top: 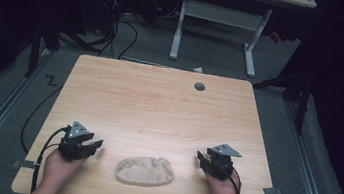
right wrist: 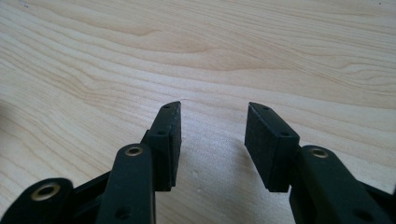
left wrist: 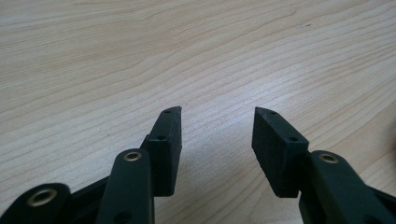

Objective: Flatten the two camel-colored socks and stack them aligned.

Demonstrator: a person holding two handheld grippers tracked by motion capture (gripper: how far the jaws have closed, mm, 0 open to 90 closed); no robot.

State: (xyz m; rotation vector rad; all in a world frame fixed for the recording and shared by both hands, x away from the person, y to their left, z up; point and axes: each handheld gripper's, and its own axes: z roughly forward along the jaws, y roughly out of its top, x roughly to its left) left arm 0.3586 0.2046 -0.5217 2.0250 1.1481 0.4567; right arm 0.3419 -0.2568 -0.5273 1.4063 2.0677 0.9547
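Black pads (left wrist: 169, 140) of left gripper (top: 87, 142) spread, nothing between; right gripper (top: 209, 161) likewise gaping over bare wooden table (top: 159, 105). Crumpled beige cloth (top: 144, 170) lower centre, between both (untouched). Best approached low from opposite edges, pinching each side evenly. No readable writing anywhere.

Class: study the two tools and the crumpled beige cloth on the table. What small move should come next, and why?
Probably bring both tools inward to the cloth's ends. The left tool and right tool stand open and empty on either side of it, with bare table between their jaws, so neither touches the cloth.
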